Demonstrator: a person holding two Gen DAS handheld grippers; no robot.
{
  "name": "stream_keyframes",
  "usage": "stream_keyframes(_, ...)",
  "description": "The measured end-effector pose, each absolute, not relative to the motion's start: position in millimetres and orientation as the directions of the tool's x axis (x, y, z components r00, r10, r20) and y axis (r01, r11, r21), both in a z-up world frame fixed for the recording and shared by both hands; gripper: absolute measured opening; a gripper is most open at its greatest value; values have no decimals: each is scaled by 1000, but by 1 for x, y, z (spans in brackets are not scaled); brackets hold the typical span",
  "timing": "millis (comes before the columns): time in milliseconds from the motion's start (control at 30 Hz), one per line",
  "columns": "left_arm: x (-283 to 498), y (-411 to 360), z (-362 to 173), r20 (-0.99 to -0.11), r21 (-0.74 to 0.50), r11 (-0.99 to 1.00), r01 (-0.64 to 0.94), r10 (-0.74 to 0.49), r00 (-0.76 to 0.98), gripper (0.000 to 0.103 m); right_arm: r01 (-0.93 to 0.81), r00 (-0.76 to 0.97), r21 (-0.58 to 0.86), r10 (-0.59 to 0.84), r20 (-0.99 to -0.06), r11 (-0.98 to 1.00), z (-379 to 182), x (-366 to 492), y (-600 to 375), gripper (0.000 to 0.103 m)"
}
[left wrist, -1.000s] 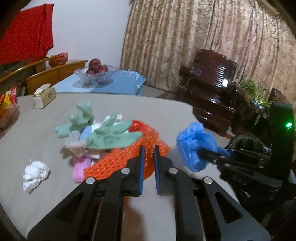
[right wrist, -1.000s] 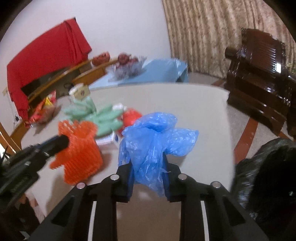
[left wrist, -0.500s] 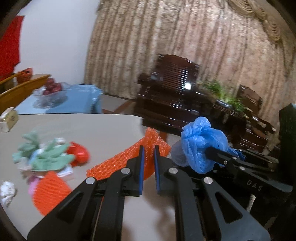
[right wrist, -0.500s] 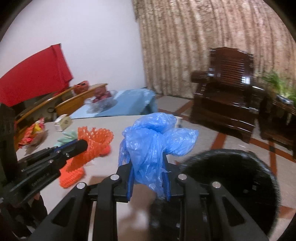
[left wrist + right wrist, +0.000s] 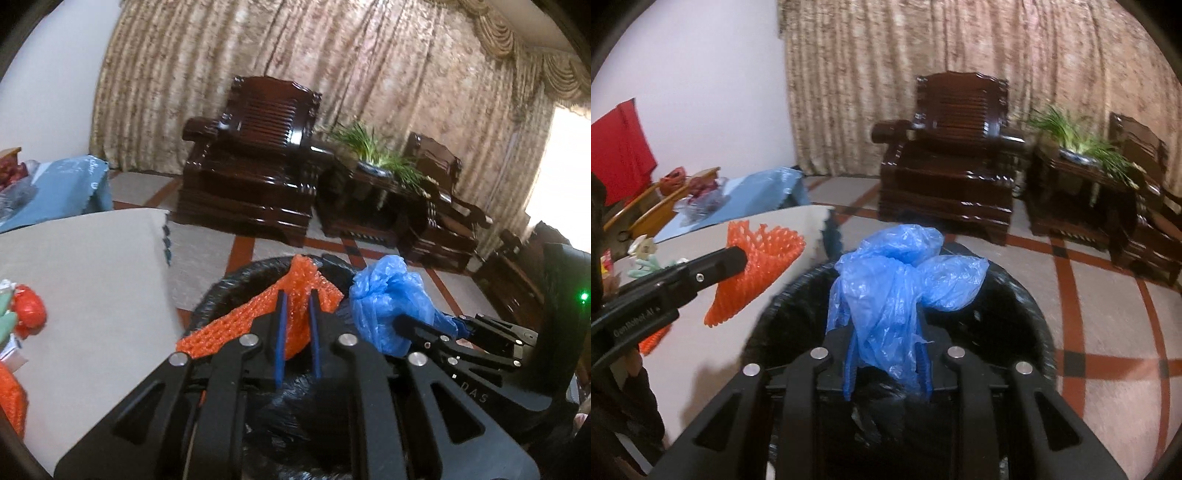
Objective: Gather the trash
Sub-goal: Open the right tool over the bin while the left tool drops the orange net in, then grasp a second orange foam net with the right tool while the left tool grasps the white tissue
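Observation:
My left gripper has an orange foam net standing between its blue pads, and its jaws are opening. The net hangs over the near rim of a round bin lined with a black bag, just off the table's edge. Beside it on the right, my right gripper pinches a crumpled blue plastic bag. In the right wrist view the blue plastic bag sits between the pads of the right gripper, directly above the bin's mouth; these jaws are opening too. The left gripper and net show at the left.
The beige table lies to the left with a red wrapper and another orange net piece on it. Dark wooden armchairs, a potted plant and a blue-covered table stand beyond on the tiled floor.
Both grippers have swung right from above the table to above the black-lined bin, carrying the orange net and the blue bag. The pads of both stand slightly wider apart.

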State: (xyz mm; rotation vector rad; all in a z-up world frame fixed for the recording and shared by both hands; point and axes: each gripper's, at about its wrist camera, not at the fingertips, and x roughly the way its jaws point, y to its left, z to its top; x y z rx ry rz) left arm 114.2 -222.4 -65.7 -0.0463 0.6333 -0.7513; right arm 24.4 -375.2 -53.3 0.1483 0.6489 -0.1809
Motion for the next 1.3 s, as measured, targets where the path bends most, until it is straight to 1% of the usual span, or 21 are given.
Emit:
stream_keyframes(33,115,-227,-68,-523,-258,737,625,-650,551,24,222,777,78,-128,-617,972,-56,23,-379,35)
stream_keyframes(67,116,-228,-70,-528,-256,737,625,-649,549,37,235,772,72,-141,-620,969,-60,21,-381,39)
stream_keyframes(133,117,-230,-73,-533,-258,740,621,-645,547,53,252,766,69,-155,-624,965,-62,19,-385,61)
stream_keyframes(200,118,-227,-75,-537,-263,744,615,-642,547,59,272,766,64,-176,-619,960,-62,16,-386,74)
stream_keyframes(233,119,-222,-75,-539,-264,751,605,-635,553,65,280,768,58,-188,-612,958,-61,15,-386,83)
stream_keyframes(267,120,-216,-75,-538,-268,759,594,-629,561,69,285,772,53,-196,-604,957,-60,14,-385,87)
stream_keyframes(300,119,-208,-74,-535,-269,766,584,-623,571,70,285,777,53,-199,-597,957,-58,14,-383,95)
stream_keyframes(333,118,-200,-71,-533,-266,773,576,-615,581,74,280,788,56,-196,-584,959,-55,14,-379,97)
stream_keyframes(367,117,-194,-70,-532,-258,783,567,-605,593,79,273,796,60,-190,-575,960,-53,15,-378,97)
stream_keyframes(467,114,-169,-65,-519,-221,817,532,-560,646,86,237,813,72,-157,-561,969,-45,19,-366,97)
stream_keyframes(567,111,-144,-56,-505,-185,848,497,-515,692,89,194,830,81,-120,-545,978,-39,25,-350,97)
stream_keyframes(800,105,-65,-45,-495,-126,927,354,-368,787,90,43,851,96,14,-525,994,-38,48,-288,97)
stream_keyframes(967,100,-1,-39,-496,-98,971,217,-236,836,90,-83,843,103,125,-524,991,-42,70,-234,97)
stream_keyframes(1100,96,41,-42,-507,-83,988,129,-153,848,90,-169,830,115,205,-519,979,-46,85,-193,97)
stream_keyframes(1300,87,98,-56,-523,-53,999,9,-35,852,90,-267,802,114,286,-524,957,-57,104,-132,97)
